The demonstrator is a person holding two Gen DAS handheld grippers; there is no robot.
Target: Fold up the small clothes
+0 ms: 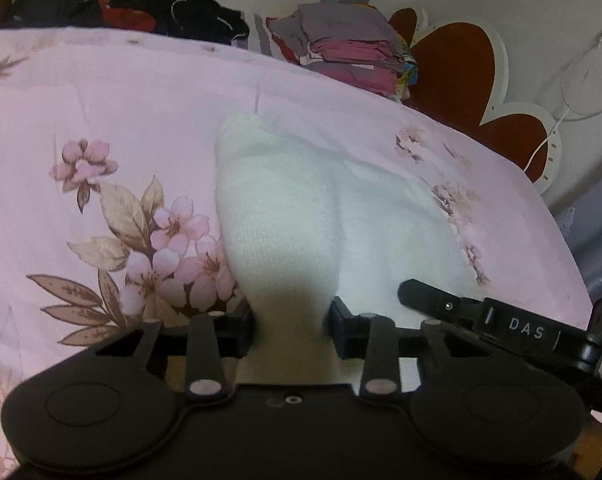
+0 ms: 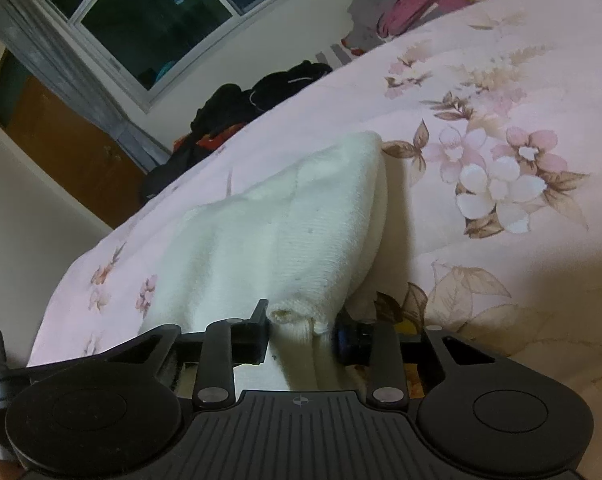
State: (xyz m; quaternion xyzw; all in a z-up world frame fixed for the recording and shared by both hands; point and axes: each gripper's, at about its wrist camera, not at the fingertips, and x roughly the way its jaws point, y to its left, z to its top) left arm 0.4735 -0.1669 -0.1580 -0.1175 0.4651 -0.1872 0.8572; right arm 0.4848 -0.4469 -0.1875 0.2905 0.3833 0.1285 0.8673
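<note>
A small white knit garment (image 1: 285, 216) lies on the pink floral bedsheet (image 1: 101, 112). My left gripper (image 1: 291, 330) is shut on its near edge, which is bunched between the jaws. The right gripper's finger (image 1: 433, 300) shows just right of it in the left wrist view. In the right wrist view my right gripper (image 2: 303, 334) is shut on a corner of the same white garment (image 2: 285, 224), whose cloth rises in a fold away from the jaws over the bedsheet (image 2: 481, 92).
A stack of folded grey and pink clothes (image 1: 353, 48) sits at the far edge of the bed. A pile of black and red clothes (image 1: 133, 4) lies at the far left. A window (image 2: 173, 12) and wall stand beyond the bed.
</note>
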